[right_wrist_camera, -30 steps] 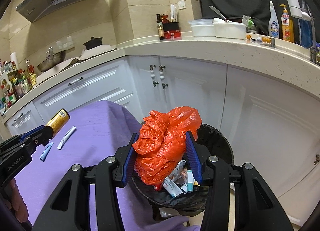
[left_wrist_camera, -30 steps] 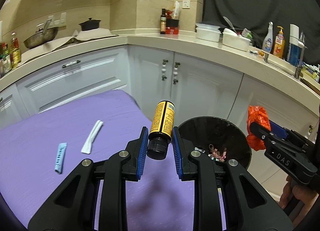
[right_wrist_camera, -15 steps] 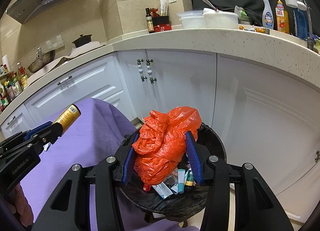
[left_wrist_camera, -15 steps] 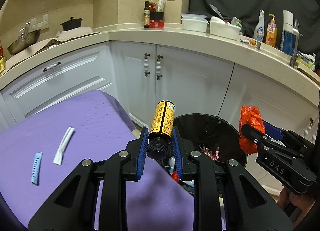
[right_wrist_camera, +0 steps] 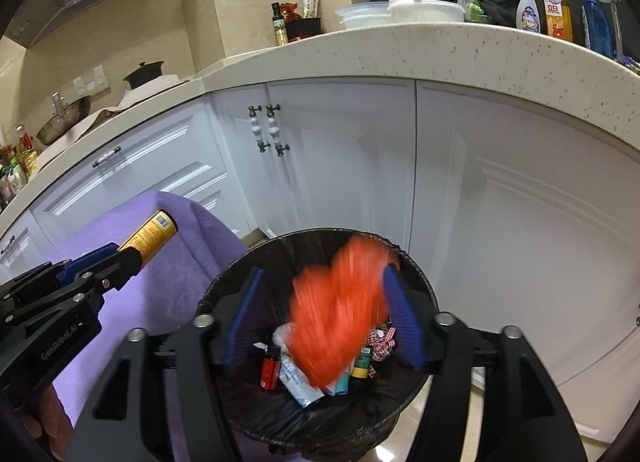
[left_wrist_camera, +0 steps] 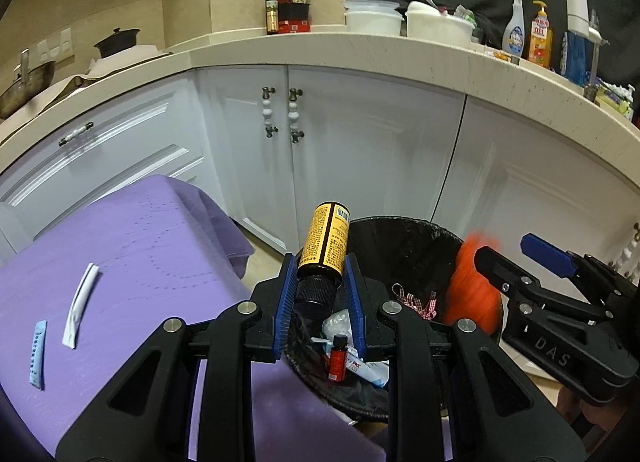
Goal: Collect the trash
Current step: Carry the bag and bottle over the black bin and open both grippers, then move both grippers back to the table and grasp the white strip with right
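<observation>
Opening right gripper [right_wrist_camera: 326,318]: jaws spreading, blurred orange bag [right_wrist_camera: 340,310] loose between them, above the bin.
Left gripper [left_wrist_camera: 320,298]: clamped on yellow-labelled bottle [left_wrist_camera: 326,242], black cap nearest.
Bin [right_wrist_camera: 416,274]: black-lined, holding small litter.

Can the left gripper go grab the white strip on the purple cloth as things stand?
Probably not yet. The left gripper is shut on the yellow bottle, held by the bin. The white strip lies in the open on the purple cloth, nothing covering it; drop the bottle first.
</observation>
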`<act>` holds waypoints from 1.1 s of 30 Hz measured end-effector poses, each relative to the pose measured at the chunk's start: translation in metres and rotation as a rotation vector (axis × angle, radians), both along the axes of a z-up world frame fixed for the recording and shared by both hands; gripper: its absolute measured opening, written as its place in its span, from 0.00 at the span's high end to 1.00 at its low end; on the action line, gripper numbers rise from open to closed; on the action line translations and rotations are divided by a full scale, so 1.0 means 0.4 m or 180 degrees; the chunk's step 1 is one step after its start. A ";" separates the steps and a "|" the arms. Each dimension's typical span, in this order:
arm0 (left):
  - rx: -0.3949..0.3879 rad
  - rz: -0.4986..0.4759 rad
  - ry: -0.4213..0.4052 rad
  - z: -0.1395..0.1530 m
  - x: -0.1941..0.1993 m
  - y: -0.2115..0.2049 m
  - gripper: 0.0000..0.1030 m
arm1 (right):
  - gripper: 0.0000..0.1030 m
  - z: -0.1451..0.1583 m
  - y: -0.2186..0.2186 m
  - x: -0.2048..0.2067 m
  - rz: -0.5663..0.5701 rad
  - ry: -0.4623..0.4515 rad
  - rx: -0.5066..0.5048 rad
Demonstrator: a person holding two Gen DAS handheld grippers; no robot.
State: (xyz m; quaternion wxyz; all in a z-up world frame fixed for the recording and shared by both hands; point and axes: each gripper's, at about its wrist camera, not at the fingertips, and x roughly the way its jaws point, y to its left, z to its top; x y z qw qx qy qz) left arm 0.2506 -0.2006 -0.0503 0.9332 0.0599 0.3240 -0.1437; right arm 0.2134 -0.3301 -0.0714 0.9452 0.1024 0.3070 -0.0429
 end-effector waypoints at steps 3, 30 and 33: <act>0.0015 -0.0011 0.0044 -0.013 0.014 -0.009 0.76 | 0.38 -0.001 -0.007 -0.002 -0.0030 -0.0006 0.0026; -0.0068 0.0360 -0.0032 0.032 -0.031 0.147 0.51 | 0.36 0.032 0.046 -0.023 0.0056 -0.0086 -0.0006; -0.0065 0.0474 -0.0047 0.038 -0.042 0.192 0.50 | 0.36 0.038 0.079 -0.018 0.0147 -0.0105 -0.0004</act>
